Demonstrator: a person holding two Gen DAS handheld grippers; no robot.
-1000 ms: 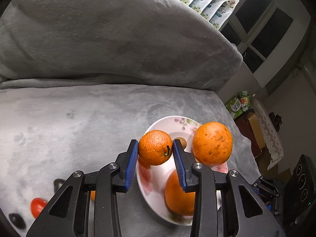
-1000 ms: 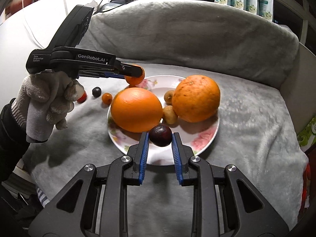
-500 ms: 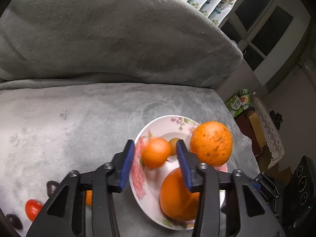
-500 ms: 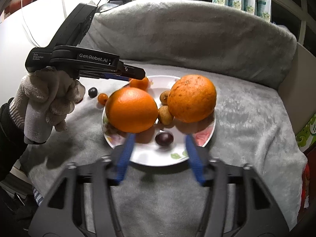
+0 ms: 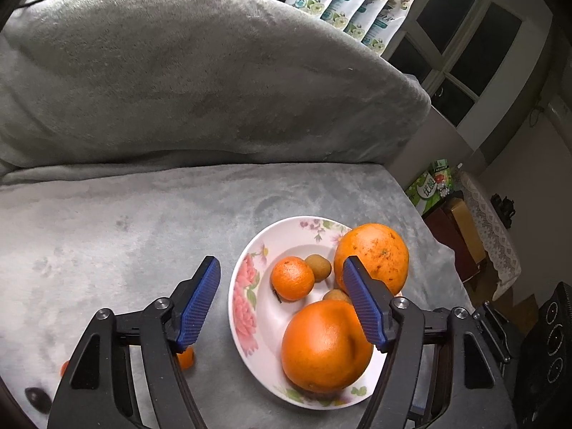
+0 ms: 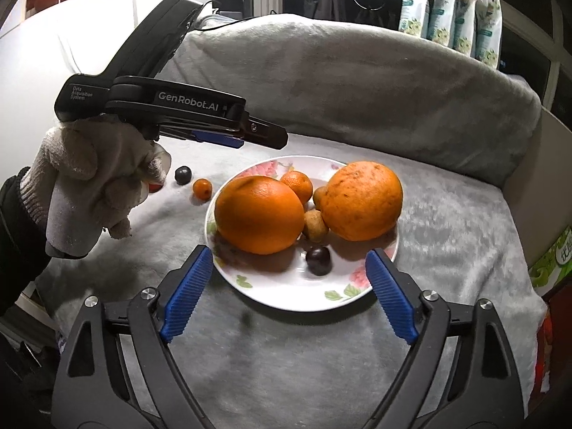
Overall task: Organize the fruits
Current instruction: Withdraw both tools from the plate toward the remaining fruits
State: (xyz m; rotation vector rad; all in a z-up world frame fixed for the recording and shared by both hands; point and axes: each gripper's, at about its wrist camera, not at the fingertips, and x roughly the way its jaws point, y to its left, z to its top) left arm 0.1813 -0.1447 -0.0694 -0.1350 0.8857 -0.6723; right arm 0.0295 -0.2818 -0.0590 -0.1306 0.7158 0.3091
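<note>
On the grey blanket [image 6: 321,357] lies a flowered plate [image 6: 286,296] holding two big oranges, a mandarin [image 5: 292,278], two small brown fruits and a dark plum [image 6: 318,260]. The near orange [image 6: 259,214] hides part of the mandarin in the right wrist view, and the far orange [image 6: 361,200] covers most of one brown fruit [image 6: 319,193]; the other brown fruit [image 6: 315,226] sits between the oranges.

The left gripper [image 5: 282,298] has just been opening; its jaws stand wide with nothing in them, and the mandarin lies on the plate beyond them, untouched. The right gripper [image 6: 290,291] has also just been opening; its jaws are spread wide over the plate's near rim, empty, with the plum resting on the plate ahead of them.

A gloved hand [image 6: 85,182] holds the left gripper's handle and covers most of a small red fruit [image 6: 155,187]. Left of the plate, a dark berry [image 6: 183,174] and a small orange fruit [image 6: 202,188] lie on the blanket; in the left wrist view these are largely hidden behind the gripper's frame. Packets [image 5: 354,3] stand behind the sofa back, their print too small to read.
</note>
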